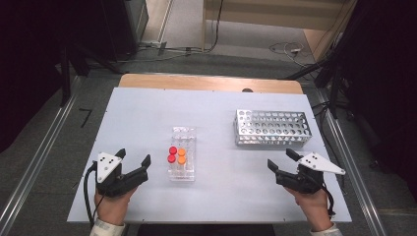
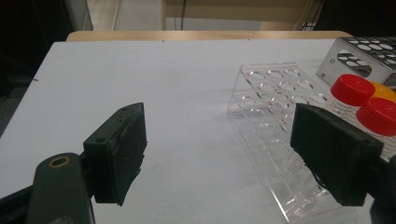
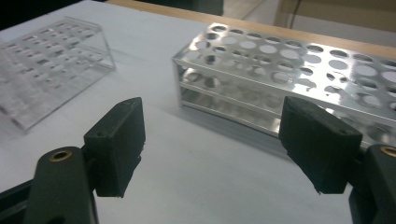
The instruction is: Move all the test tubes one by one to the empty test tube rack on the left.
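A clear plastic tube rack (image 1: 188, 134) stands mid-table and holds two red-capped tubes (image 1: 172, 154) and two orange-capped tubes (image 1: 182, 156). To its right stands a perforated metal rack (image 1: 273, 128) with nothing in its holes. My left gripper (image 1: 134, 156) rests low on the table left of the clear rack, open and holding nothing. In the left gripper view the left gripper (image 2: 217, 140) has the clear rack (image 2: 275, 107) and red caps (image 2: 352, 88) just beyond its right jaw. My right gripper (image 1: 280, 158) is open in front of the metal rack (image 3: 280, 79), nothing between its jaws.
The racks stand on a white board (image 1: 147, 108) laid over a wooden table whose far edge (image 1: 206, 82) shows. Beyond it lie cables on the floor (image 1: 287, 48). Metal rails (image 1: 39, 162) run along both sides. Bare board lies between the two hands.
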Available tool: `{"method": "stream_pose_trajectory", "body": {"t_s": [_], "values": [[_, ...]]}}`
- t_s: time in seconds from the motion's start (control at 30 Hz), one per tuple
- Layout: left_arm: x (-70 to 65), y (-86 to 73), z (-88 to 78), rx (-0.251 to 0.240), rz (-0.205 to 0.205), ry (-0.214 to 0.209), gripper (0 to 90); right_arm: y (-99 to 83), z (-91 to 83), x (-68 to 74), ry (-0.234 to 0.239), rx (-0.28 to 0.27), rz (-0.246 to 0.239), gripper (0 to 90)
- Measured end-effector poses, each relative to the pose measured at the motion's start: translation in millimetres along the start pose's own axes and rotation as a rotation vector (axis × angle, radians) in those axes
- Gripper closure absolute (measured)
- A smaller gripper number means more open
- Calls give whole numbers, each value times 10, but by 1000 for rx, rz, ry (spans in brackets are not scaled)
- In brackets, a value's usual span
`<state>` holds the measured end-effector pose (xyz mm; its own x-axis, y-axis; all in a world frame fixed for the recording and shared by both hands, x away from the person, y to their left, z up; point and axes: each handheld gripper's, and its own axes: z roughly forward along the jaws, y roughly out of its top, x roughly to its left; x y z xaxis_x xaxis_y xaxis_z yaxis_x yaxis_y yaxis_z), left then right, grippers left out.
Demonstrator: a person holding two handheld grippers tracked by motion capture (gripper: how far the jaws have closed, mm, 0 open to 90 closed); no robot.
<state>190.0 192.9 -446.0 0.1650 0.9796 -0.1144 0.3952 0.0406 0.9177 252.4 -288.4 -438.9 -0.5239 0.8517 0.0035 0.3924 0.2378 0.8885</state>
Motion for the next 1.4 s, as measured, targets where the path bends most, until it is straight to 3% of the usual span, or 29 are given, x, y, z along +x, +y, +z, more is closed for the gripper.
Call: {"method": "stream_pose_trajectory", "body": {"t_s": [0.37,1.0,1.4], "values": [[57,-40,5,21,0,18,161,-82,-27,-212,-64,17,30,195],[261,-138,33,42,-15,87,159,-225,-96,-548,-160,32,85,192],[380,-182,28,44,-32,110,159,-317,-146,-696,-191,42,107,192]]}}
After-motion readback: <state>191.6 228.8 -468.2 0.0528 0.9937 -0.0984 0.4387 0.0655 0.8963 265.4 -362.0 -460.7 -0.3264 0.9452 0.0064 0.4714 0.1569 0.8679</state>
